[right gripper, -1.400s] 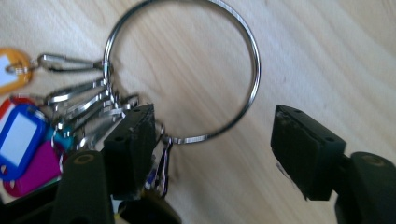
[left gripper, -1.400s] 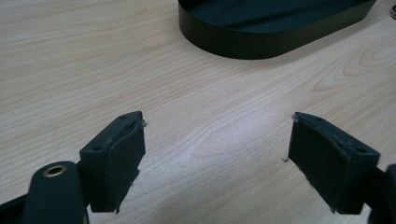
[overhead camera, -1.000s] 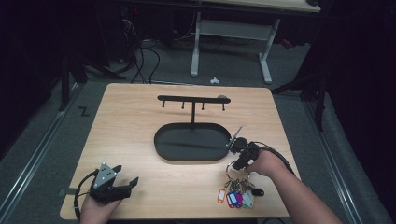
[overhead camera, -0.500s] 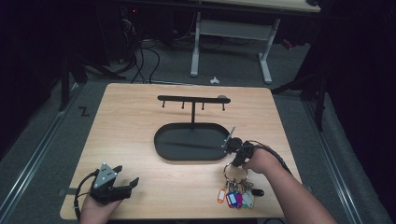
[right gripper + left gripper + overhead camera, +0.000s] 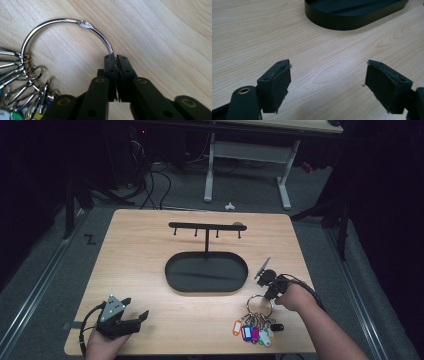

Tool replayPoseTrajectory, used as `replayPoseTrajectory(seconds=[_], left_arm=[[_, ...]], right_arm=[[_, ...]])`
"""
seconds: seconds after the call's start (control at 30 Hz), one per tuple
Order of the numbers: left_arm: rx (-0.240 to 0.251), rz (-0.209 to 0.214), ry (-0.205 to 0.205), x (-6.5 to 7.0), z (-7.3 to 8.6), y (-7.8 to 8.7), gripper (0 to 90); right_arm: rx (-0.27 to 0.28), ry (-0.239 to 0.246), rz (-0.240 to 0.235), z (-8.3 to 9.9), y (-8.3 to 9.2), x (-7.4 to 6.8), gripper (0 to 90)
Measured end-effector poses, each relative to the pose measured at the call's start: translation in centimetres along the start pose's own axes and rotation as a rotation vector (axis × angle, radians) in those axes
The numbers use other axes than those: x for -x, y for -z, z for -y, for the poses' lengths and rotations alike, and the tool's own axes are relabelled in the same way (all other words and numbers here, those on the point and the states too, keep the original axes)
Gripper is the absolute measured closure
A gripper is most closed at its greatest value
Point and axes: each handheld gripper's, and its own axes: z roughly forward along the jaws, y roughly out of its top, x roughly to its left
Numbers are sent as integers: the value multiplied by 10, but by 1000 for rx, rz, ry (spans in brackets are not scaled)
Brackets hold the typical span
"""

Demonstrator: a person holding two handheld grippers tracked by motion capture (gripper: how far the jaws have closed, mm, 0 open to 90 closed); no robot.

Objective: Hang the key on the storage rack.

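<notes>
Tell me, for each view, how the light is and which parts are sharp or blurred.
High view: the table is lit, the room around it dark, all fairly sharp. Left gripper view: soft even light, the wood grain sharp, the tray casts a faint shadow. Right gripper view: glare on the ring, the tags at the corner blurred.

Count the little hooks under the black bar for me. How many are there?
4, all hanging in a row under the bar of the black rack: two left of its post, two right. Another could be hidden at its right end.
</notes>
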Motion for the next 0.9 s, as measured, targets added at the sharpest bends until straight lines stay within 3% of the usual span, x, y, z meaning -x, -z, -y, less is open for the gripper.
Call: replayPoseTrajectory(seconds=[0.07, 0.17, 0.37, 0.47, 0.57, 0.67, 0.9], left_arm=[[0, 2, 3, -1, 0, 0, 212], [-1, 3, -1, 1, 0, 0, 215], [-4, 3, -1, 0, 0, -1, 216], [-2, 1, 2, -1, 1, -1, 216], [-2, 1, 4, -1, 1, 0, 216], [-1, 2, 4, -1, 1, 0, 217], [-1, 2, 1, 1, 1, 1, 218]], right_arm=[[22, -19, -10, 3, 4, 1, 766], [48, -9, -18, 1, 6, 0, 679], [30, 22, -20, -12, -6, -5, 597], [32, 15, -28, -18, -7, -5, 630], [17, 2, -59, -19, -7, -4, 727], [-7, -3, -51, -19, -7, -5, 839], [-24, -35, -62, -11, -7, -4, 858]])
